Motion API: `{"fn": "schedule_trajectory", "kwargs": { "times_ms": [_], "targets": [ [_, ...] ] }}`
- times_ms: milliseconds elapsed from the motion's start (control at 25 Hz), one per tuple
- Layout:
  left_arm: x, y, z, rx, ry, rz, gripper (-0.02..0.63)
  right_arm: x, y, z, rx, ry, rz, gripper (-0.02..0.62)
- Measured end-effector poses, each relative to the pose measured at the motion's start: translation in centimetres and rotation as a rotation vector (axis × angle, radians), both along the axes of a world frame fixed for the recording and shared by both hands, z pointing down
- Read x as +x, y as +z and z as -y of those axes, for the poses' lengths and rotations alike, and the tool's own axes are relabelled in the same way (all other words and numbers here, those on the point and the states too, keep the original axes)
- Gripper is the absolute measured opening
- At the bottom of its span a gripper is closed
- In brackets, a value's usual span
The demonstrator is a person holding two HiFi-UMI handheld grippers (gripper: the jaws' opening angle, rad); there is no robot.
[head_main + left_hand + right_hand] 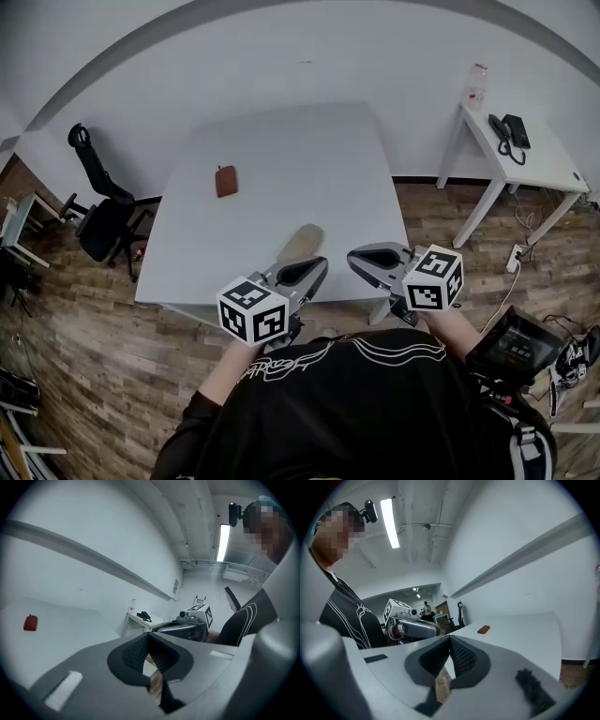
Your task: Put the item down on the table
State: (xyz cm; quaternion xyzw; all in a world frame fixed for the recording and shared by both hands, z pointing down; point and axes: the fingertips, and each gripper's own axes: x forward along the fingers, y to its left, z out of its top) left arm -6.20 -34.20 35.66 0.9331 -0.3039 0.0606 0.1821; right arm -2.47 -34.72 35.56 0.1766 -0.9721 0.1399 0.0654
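1. The item (226, 181), a small reddish-brown flat thing, lies on the white surface (309, 169) towards its far left part. It is on its own and well apart from both grippers.
2. The left gripper (323, 263) is over the near edge of the surface. In the left gripper view its jaws are closed tip to tip with nothing between them.
3. The right gripper (352, 259) is just beside it, also at the near edge. Its jaws likewise meet at the tips and hold nothing.
4. The two grippers point inward towards each other, tips near but apart, each with its marker cube close to the person's black shirt.
5. A white side desk (539, 164) with a telephone (509, 131) stands at the right.
6. An office chair (101, 220) stands at the left on the wooden floor (84, 356).
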Motion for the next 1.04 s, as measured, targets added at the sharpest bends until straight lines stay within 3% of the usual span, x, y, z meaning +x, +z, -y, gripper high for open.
{"fn": "schedule_trajectory", "kwargs": {
  "times_ms": [120, 680, 880, 1040],
  "targets": [
    [0.0, 0.1, -0.3, 0.019, -0.007, 0.028, 0.006, 0.1, -0.1, -0.1, 0.016, 0.001, -0.009, 0.009],
    [-0.8, 0.6, -1.1, -0.001, -0.029, -0.006, 0.007, -0.7, 0.2, -1.3, 0.014, -0.019, -0.033, 0.009],
    [-0.9, 2.1, -0.6, -0.004, -0.056, 0.078, 0.006, -0.6, 0.9, -1.1, -0.01, -0.02, -0.032, 0.009],
    [-0.5, 3.0, -0.1, -0.008, -0.047, 0.09, 0.006, -0.3, 1.7, -0.3, -0.013, -0.011, -0.041, 0.009]
  ]
}}
